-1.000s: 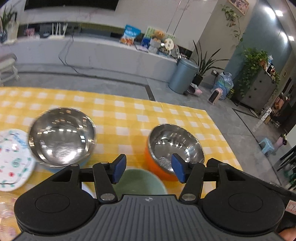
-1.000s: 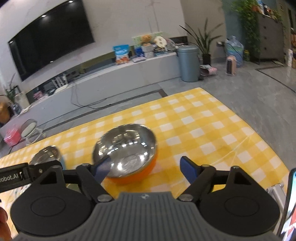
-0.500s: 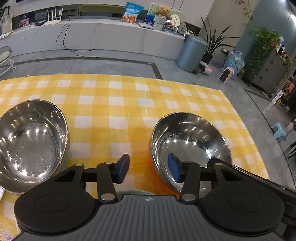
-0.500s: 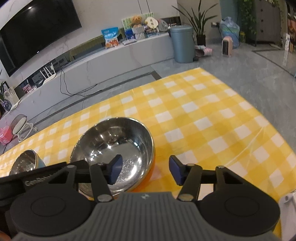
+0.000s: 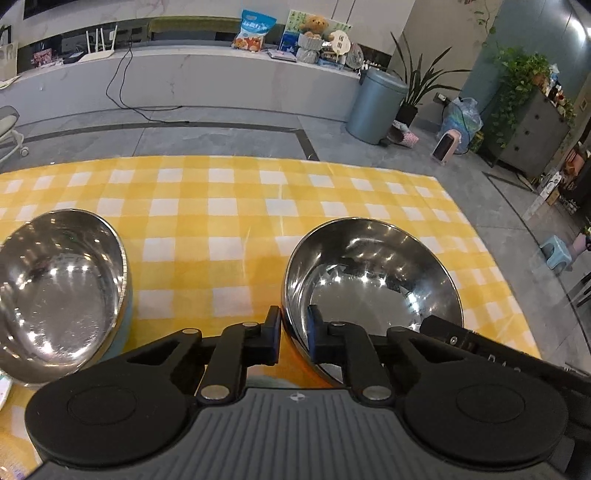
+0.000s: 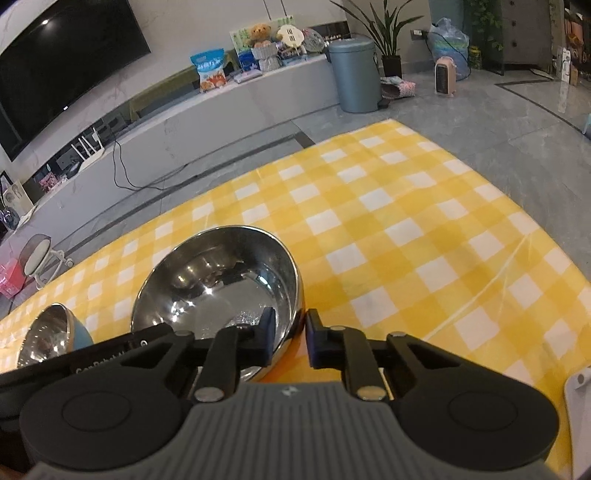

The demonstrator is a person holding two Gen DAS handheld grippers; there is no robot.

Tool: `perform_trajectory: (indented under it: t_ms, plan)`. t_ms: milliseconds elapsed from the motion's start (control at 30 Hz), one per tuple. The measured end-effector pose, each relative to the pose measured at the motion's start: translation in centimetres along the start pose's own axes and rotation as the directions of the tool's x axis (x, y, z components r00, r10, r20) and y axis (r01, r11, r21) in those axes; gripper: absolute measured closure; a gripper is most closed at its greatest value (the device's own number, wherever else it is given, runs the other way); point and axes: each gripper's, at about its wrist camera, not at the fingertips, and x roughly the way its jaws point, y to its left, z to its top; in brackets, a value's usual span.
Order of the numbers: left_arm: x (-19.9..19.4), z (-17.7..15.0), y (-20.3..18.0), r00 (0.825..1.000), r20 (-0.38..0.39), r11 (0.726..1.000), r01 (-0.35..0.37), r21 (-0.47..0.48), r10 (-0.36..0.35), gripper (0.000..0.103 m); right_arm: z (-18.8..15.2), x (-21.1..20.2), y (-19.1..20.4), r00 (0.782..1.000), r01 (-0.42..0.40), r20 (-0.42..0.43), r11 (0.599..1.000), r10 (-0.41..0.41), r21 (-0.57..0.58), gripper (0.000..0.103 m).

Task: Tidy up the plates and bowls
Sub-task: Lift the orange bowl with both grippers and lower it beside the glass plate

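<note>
A yellow-and-white checked tablecloth point(image 5: 229, 206) covers the table, and beyond its far edge lies grey tiled floor. Along the far wall runs a long pale marble bench point(image 5: 207, 77) carrying a snack bag point(image 5: 253, 35) and a teddy bear point(image 5: 314, 27); a blue-grey bin point(image 5: 376, 107) stands at its end, with a potted plant point(image 5: 417, 92) and a small pink heater point(image 5: 447, 147) close by.

On the cloth sits the orange-sided steel bowl point(image 5: 369, 284), near the right end of the table. Both tools have just been closing onto it. The left gripper point(image 5: 293, 334) pinches its near-left rim, one pad outside the wall and one inside. The right gripper point(image 6: 290, 338) pinches the opposite, right-hand side of the rim the same way. To the left, well apart from it, stands a second steel bowl point(image 5: 55, 299) with a pale blue outside.

Nothing lies between the two bowls but bare cloth. Each gripper's black body hides the near part of the orange bowl.

The left wrist view shows the blue bowl almost whole and a sliver of a patterned plate point(image 5: 4, 387) at the left edge. The right wrist view shows only the blue bowl's edge behind the other tool's arm, but adds a large dark television point(image 6: 62, 66) on the wall and a white object point(image 6: 580, 413) at the lower right edge, too cropped to identify
</note>
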Motion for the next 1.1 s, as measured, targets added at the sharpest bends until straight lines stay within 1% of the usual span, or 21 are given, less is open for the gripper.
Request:
perform_trajectory:
  t_ms: [200,267,367,533,667,767,867,1100]
  plan:
    - [-3.7,-0.3,0.0,0.999,0.042,1.000,0.004,-0.020,-0.003,0.090,-0.6,-3.5,0.9,0.999,-0.027,0.029,0.999,0.028,-0.019,0.090]
    - [-5.4,-0.6,0.1,0.998,0.058,1.000,-0.002,-0.025,0.004,0.092,-1.1,-4.9,1.3,0.999,-0.044,0.028,0.999,0.045,-0.028,0.090]
    - [-8.0,-1.4,0.5,0.997,0.082,0.999,-0.005,-0.032,0.008,0.094,-2.1,-7.2,1.8,0.997,-0.054,0.043,0.998,0.056,-0.042,0.093]
    - [-11.5,-2.5,0.8,0.993,0.116,0.999,0.000,-0.034,0.004,0.094,-4.0,-10.8,2.2,0.994,-0.089,0.052,0.996,0.091,-0.028,0.093]
    - [-14.0,-4.2,1.5,0.992,0.124,0.999,-0.009,-0.052,0.016,0.093,-5.7,-13.4,2.8,0.992,-0.113,0.048,0.993,0.115,-0.038,0.093]
    - [-15.6,-5.7,2.8,0.992,0.120,0.996,-0.025,-0.084,0.035,0.093,-7.2,-14.8,3.4,0.989,-0.143,0.024,0.989,0.144,-0.043,0.093]
    - [-17.1,-7.2,4.2,0.992,0.105,0.990,-0.054,-0.129,0.068,0.093,-8.9,-15.7,4.4,0.984,-0.179,-0.021,0.982,0.178,-0.057,0.093]
    - [-19.3,-11.1,8.3,0.992,0.037,0.963,-0.112,-0.245,0.125,0.093,-12.9,-16.4,6.7,0.961,-0.247,-0.145,0.966,0.234,-0.082,0.093]
